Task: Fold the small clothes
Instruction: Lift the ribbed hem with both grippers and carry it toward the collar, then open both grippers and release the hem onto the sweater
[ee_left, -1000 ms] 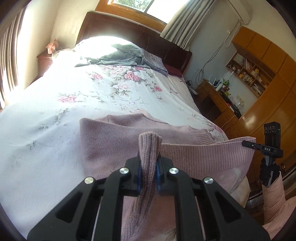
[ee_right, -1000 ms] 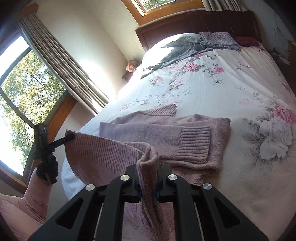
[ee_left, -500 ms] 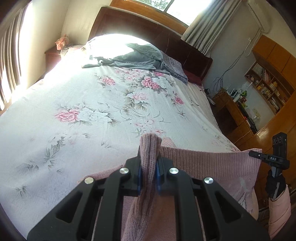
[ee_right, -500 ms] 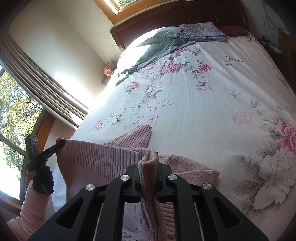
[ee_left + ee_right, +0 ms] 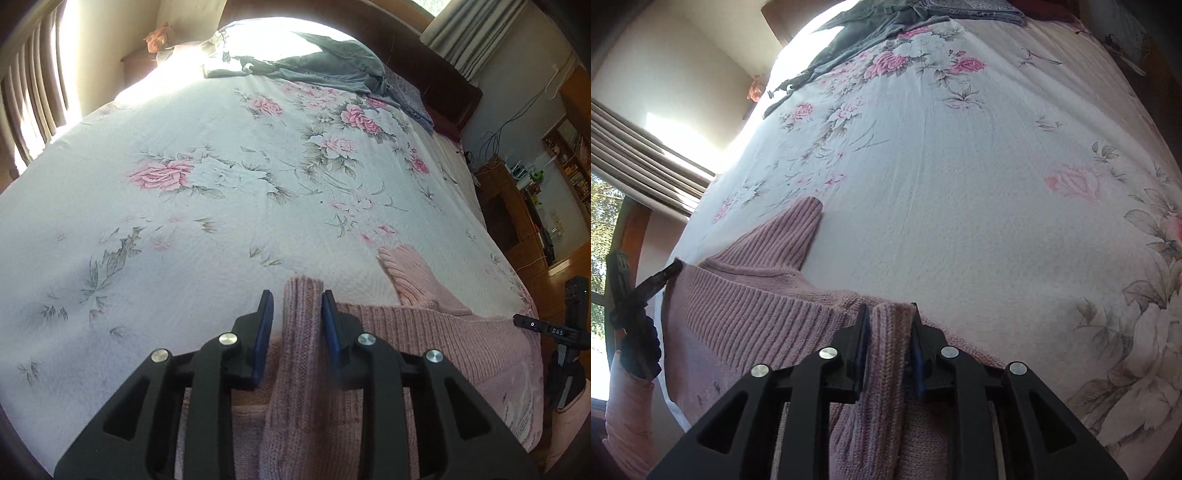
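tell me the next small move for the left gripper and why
Probably slide the left gripper straight back off the pink sweater. Its jaws stand apart with a gap beside the knit fold, and the sweater lies on the floral bedspread, so the fold looks placed.

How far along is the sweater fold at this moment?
Done: the pink ribbed knit sweater lies doubled over on the floral bedspread. In hand: its folded edge stands between both grippers. The left gripper has its jaws apart, with a gap beside the knit. The right gripper hugs it, grip unclear. Left: probably release, tuck the protruding ribbed cuff, fold again.
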The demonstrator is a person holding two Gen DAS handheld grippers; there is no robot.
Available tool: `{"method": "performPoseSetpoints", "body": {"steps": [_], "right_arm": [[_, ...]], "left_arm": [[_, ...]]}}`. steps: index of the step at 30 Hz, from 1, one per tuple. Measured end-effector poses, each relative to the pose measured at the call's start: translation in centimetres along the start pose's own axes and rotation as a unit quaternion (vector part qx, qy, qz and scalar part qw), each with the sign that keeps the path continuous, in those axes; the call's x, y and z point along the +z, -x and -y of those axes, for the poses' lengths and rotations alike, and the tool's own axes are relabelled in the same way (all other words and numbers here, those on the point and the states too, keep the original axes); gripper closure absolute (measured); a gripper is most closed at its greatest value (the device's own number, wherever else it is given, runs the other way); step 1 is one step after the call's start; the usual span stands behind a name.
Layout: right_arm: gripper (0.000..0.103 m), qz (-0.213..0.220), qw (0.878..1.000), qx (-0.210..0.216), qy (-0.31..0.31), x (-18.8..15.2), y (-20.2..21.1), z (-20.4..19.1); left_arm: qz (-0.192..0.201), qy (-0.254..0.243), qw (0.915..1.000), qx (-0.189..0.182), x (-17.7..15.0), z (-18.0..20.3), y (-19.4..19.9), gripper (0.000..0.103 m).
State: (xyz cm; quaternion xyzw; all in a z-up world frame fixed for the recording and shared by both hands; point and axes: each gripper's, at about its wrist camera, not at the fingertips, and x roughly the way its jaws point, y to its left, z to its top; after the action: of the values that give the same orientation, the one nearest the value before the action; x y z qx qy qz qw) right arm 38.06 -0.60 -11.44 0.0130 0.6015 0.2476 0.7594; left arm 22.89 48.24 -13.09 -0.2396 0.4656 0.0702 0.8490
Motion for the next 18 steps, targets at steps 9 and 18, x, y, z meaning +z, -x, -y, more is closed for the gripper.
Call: {"method": "performPoseSetpoints", "body": {"steps": [9, 18], "right_arm": [[0.078, -0.002, 0.994, 0.053, 0.099, -0.8, 3.0, -6.9], [0.079, -0.041, 0.993, 0.047, 0.098, -3.2, -0.9, -6.4]], "left_arm": [[0.015, -0.085, 0.9941, -0.066, -1.0, 7.7, 4.4, 0.072], [-0.054, -0.111, 0.9919, -0.032, -5.3, 6.7, -1.6, 0.071]]}}
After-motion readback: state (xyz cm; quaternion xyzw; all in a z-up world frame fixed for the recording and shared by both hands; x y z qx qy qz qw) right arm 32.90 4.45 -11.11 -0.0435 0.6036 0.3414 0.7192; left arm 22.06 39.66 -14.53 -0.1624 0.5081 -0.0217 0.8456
